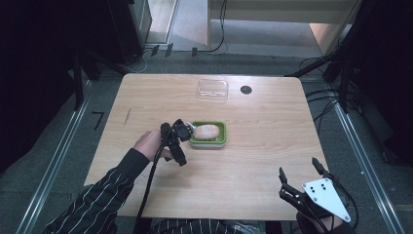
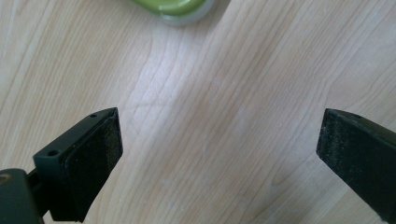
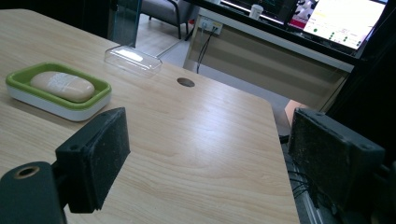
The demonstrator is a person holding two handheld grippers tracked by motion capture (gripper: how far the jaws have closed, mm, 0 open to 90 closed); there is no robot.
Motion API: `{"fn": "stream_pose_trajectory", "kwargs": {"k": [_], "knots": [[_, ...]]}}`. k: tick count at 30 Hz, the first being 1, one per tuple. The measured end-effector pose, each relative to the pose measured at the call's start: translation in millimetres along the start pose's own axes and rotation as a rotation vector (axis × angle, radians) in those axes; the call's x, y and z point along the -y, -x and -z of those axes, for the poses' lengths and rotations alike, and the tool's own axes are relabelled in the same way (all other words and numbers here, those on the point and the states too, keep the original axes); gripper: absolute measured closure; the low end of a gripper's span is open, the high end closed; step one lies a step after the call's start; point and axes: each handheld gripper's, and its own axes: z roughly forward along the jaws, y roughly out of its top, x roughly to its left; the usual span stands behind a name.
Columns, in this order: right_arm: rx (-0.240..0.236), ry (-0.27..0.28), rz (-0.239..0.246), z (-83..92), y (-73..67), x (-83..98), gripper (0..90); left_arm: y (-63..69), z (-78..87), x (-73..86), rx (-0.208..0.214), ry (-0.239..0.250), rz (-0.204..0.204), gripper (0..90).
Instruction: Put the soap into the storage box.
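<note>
One soap dish [image 1: 208, 134] beside left jaws.

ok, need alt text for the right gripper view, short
Seen along the open right gripper, whose two black padded jaws stand wide apart over a light wooden table. At far left a green-and-white soap dish holds a pale bar of soap. A clear plastic lid lies beyond it, near a dark round hole in the tabletop.
</note>
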Motion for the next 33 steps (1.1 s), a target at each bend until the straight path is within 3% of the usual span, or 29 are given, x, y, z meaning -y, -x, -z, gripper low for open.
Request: {"fn": "stream_pose_trajectory", "kwargs": {"k": [18,33], "knots": [[-0.003,0.011,0.011,-0.7,-1.8,-0.8,13.4,17.6,-17.8,48.1,0.016,-0.068,0.034,0.8],[-0.016,0.016,0.012,-3.9,-2.9,-1.4,13.4,23.7,-24.6,55.9,0.017,-0.095,0.020,0.7]]}}
